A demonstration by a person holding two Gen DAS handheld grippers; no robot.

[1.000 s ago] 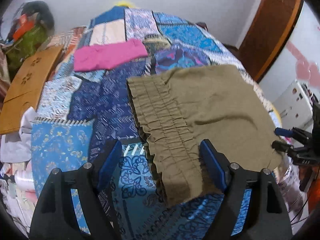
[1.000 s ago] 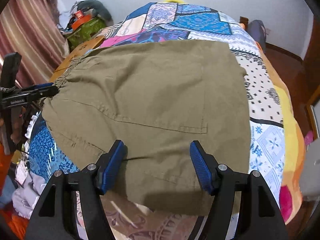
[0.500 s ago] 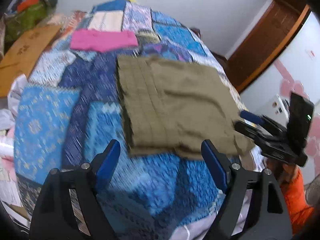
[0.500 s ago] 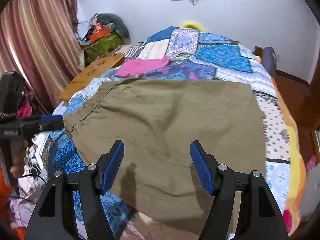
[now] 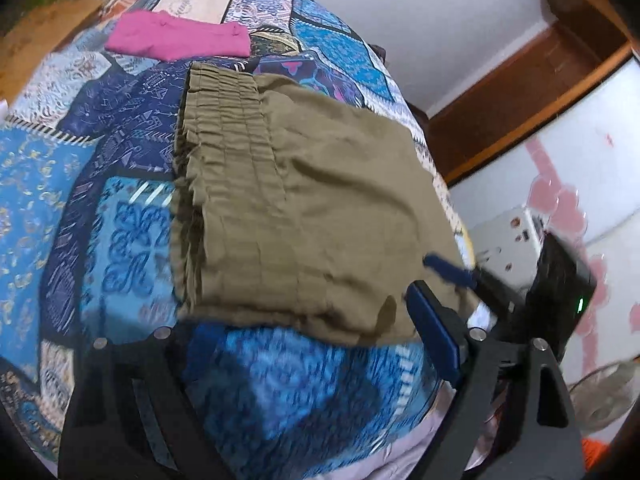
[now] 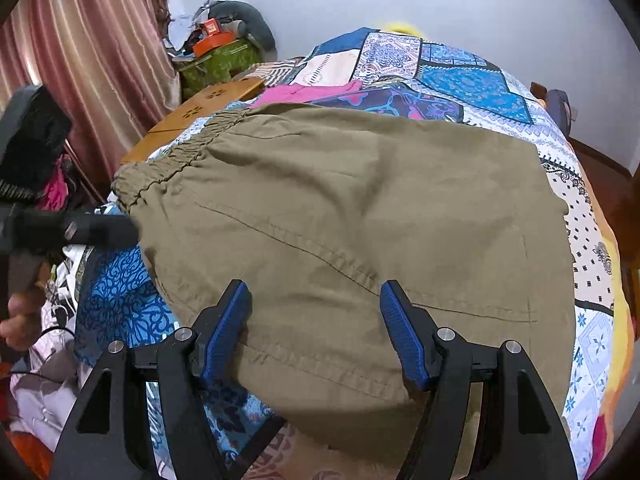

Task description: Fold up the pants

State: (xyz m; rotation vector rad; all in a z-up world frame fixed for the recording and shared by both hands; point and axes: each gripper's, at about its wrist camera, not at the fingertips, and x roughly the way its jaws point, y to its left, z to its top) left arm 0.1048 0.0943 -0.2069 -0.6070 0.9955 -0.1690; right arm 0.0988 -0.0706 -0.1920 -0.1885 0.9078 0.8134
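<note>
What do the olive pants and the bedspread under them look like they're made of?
Pants: likely a matte woven cotton or cotton blend; it creases softly, shows stitched seams, and has a gathered elastic waistband. Bedspread: probably thin printed cotton in patchwork panels, matte, lying smooth; the exact fibre can't be told.

The plain olive-green cotton pants (image 6: pixel 360 208) lie on a patchwork bedspread (image 5: pixel 120 216) of blue, navy and cream ornament prints, beside a folded magenta cloth (image 5: pixel 180 38) and pink-brown striped curtains (image 6: pixel 88 48).
</note>
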